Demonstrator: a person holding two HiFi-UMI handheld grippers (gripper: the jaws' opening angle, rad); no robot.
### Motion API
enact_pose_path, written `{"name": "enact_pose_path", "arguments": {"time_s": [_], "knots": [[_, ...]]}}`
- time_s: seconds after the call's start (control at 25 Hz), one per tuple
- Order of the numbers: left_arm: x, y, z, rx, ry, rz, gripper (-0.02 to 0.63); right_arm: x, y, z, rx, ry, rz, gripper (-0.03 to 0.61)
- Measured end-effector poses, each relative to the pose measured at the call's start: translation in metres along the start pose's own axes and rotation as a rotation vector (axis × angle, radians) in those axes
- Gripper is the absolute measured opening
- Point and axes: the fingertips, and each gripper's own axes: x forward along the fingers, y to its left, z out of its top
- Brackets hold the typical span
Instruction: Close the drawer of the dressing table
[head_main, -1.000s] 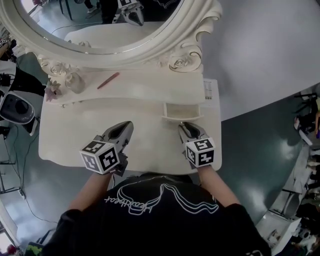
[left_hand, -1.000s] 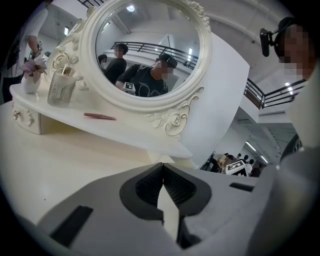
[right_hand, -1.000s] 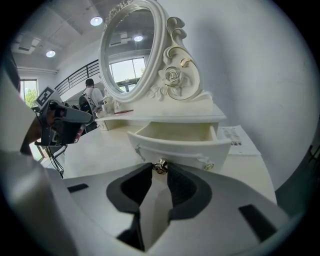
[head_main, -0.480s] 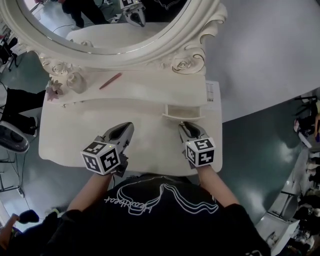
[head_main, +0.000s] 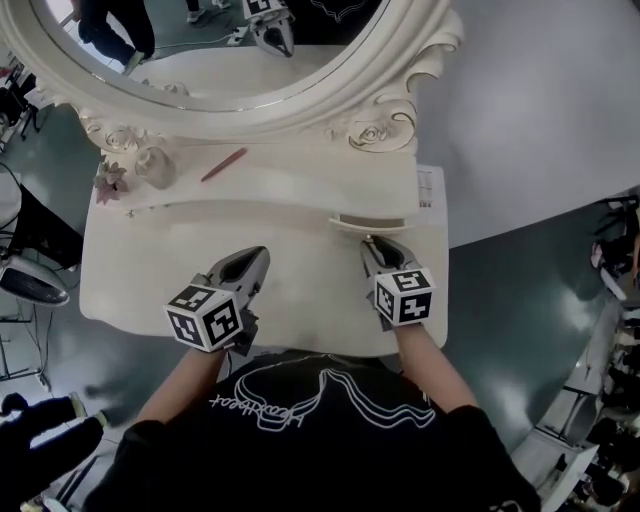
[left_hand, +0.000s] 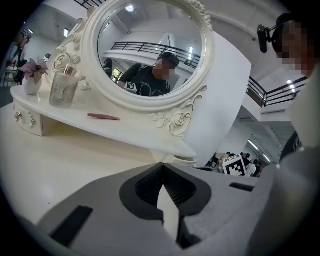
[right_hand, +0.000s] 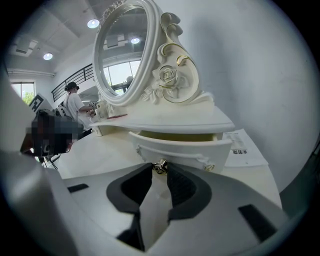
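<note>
Where the head view looks down, the drawer (head_main: 372, 222) stands slightly out from under the shelf (head_main: 300, 185) near the bench's (head_main: 150, 275) back right corner, its front running along the back edge, with the right claw (head_main: 372, 246) straight before it and the left claw (head_main: 256, 256) well apart, over the bench's middle. Seen along the left claw (left_hand: 161, 167), the jaws meet at their tips on nothing. Seen along the right claw (right_hand: 160, 173), the jaws stand narrowly apart, nipped on the small metal knob (right_hand: 160, 166) at the middle of the drawer front, so a straight push toward the back edge should, I judge, shut it.
</note>
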Motion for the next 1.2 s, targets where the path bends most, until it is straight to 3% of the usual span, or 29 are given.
{"name": "enact_pose_path", "arguments": {"time_s": [1.2], "knots": [[0.006,0.007,0.0,0.001,0.024,0.023,0.003,0.026,-0.018,0.023,0.011,-0.015,-0.008,0.1]]}}
